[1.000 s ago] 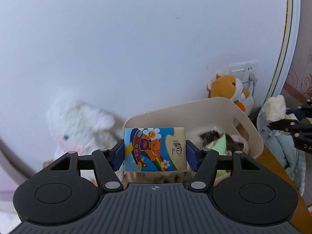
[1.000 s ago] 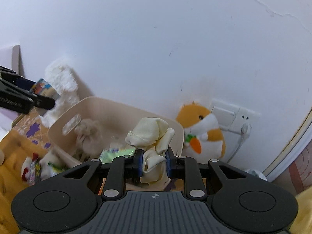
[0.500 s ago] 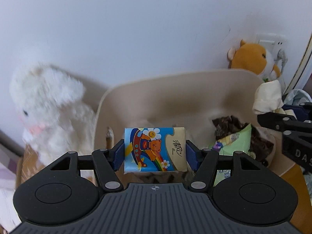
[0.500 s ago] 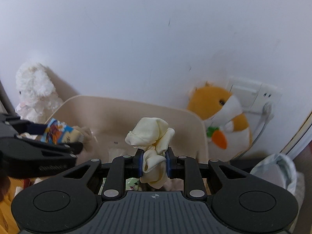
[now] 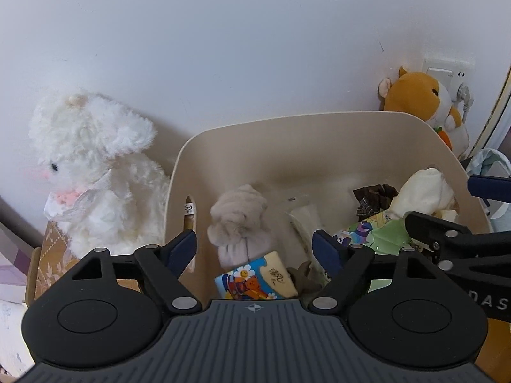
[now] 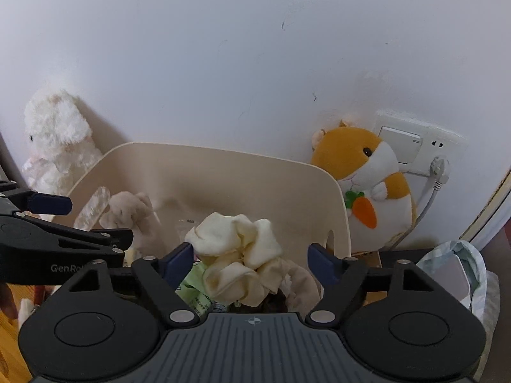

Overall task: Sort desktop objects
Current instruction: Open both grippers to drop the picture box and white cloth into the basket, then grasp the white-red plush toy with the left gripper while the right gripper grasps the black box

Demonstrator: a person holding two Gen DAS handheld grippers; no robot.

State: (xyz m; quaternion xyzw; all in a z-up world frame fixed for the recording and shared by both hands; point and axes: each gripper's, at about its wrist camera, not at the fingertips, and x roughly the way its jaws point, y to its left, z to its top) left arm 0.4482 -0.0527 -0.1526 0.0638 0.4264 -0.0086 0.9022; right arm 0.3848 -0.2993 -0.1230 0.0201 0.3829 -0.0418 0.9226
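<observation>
Left gripper, jaws just opened wide and empty, hangs over the beige bin; the cartoon tissue pack lies loose inside, below the fingers. Right gripper, also just opened, has the cream scrunchie between its fingers, unpinched, over the bin.

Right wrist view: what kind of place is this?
Probably a home room, maybe a bedroom: an orange hamster plush toy, a fluffy white rabbit plush and a beige plastic storage bin against a white wall.

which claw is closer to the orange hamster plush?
Right. The right claw is over the bin's hamster end; the left claw is over the opposite end.
</observation>
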